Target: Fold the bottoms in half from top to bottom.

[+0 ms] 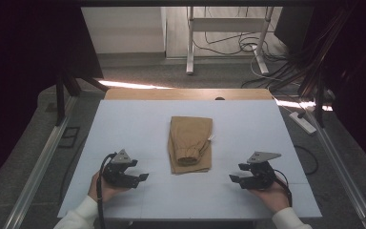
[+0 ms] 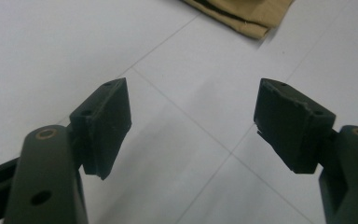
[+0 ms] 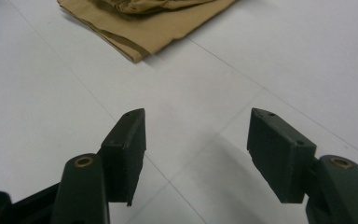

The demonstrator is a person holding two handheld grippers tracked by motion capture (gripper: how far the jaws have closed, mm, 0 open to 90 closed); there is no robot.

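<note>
Tan folded cloth (image 1: 190, 144) lies between both released claws, left claw (image 1: 142, 177) and right claw (image 1: 234, 178), resting low.

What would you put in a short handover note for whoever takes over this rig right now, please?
Left gripper: open, holding nothing, low over the table near its front left, short of the cloth.
Right gripper: open, holding nothing, near the front right, also short of the cloth.
Folded tan garment: lies flat at the middle of the white table, between the two grippers, touched by neither; a rolled cuff sits on top toward its near end.
Done: the garment looks folded into a compact stack.
Left: nothing is gripped; whether more folding or a move is wanted can't be told, so probably check the fold first.
</note>
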